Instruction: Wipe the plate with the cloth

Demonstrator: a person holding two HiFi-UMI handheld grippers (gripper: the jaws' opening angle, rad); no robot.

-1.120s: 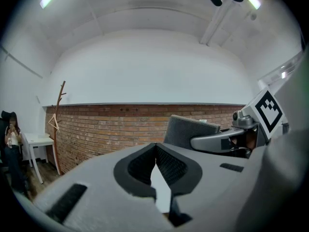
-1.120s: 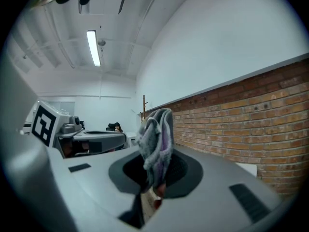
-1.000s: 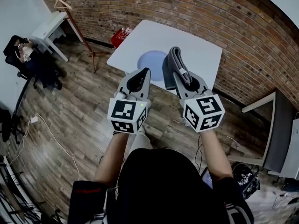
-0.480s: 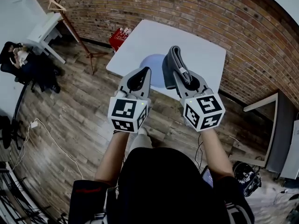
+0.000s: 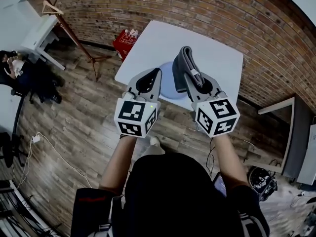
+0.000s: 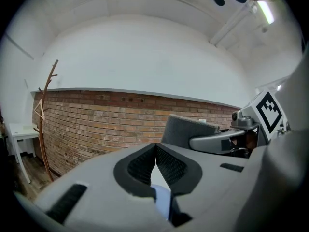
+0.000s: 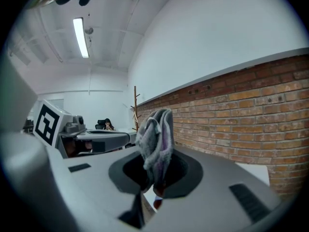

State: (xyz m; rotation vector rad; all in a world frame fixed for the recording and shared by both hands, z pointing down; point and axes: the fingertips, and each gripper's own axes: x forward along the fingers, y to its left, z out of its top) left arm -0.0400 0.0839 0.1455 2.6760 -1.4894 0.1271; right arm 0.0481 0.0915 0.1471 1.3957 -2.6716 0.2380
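Two tools: one left tool (image 5: 156, 74), one right tool (image 5: 196, 79). One cloth (image 5: 183, 63). One plate (image 5: 167, 85). Two benches: one bench (image 5: 217, 53) at 12 o'clock, one small bench (image 5: 42, 31) at 10 o'clock. One red crate (image 5: 124, 41) at 11 o'clock. One coat stand (image 5: 66, 31) with one hanger (image 5: 48, 6). One seated person (image 5: 17, 70) at 9 o'clock.

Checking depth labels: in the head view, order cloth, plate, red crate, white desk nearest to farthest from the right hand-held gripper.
1. cloth, clamped in the right hand-held gripper.
2. plate, on the table ahead.
3. red crate, left of the table.
4. white desk, far left.
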